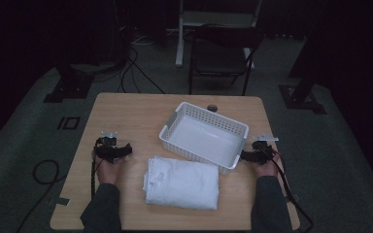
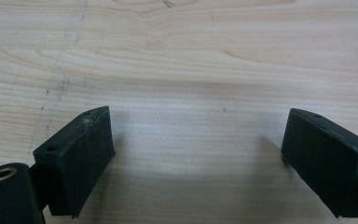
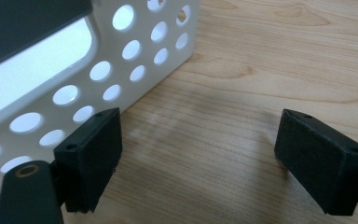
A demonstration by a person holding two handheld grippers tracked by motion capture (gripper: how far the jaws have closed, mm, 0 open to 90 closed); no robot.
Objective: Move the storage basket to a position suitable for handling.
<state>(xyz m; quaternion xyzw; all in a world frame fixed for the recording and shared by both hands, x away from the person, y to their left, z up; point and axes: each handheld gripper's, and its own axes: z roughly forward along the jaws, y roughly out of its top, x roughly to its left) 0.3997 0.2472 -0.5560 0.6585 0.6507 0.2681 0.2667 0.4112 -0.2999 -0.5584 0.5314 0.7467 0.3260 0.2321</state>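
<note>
The left gripper (image 1: pixel 126 149) rests on the wooden table (image 1: pixel 126 109), held by the person's left hand (image 1: pixel 108 167). Its jaws stand wide apart with nothing between them; in the left gripper view, bare tabletop (image 2: pixel 191 70) lies between and ahead of the fingers (image 2: pixel 77 158).

The right gripper (image 1: pixel 243 155) rests at the opposite side of the table, held by the right hand (image 1: pixel 266 167). Its jaws are also spread apart and grip nothing. In the right gripper view, the perforated wall of the white basket (image 3: pixel 135 51) stands just beside the left-hand finger (image 3: pixel 93 154); whether the finger touches the wall cannot be determined. Bare wood fills the gap between the two fingers.

The white basket (image 1: pixel 172 128) sits between the two grippers, its near right corner just ahead of the right gripper's fingertips and well apart from the left gripper. A folded white cloth (image 1: pixel 183 182) lies on the table on the person's side of the basket, between the two hands, touched by neither gripper.
</note>
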